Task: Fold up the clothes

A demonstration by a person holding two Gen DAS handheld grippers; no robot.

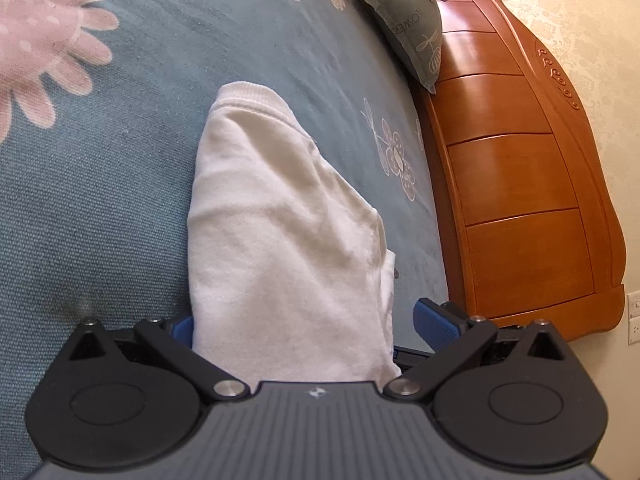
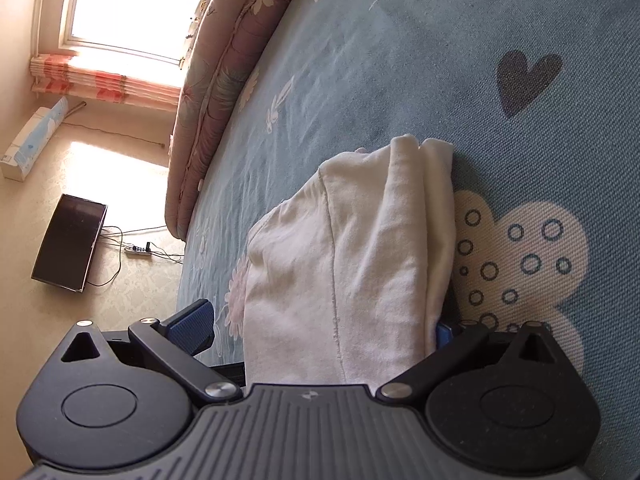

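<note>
both grippers wide, left gripper, right gripper, folded white shirt between, lengthwise ahead, contact unclear

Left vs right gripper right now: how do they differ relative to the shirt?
The left gripper has the folded white shirt against its left finger, its right pad clear. The right gripper is mirrored: shirt against its right finger, left pad clear. Left faces the wooden headboard, right the window. Both are open around it.

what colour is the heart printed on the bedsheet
Dark grey heart on the blue-grey bedsheet; it shows only in the right wrist view.
</note>
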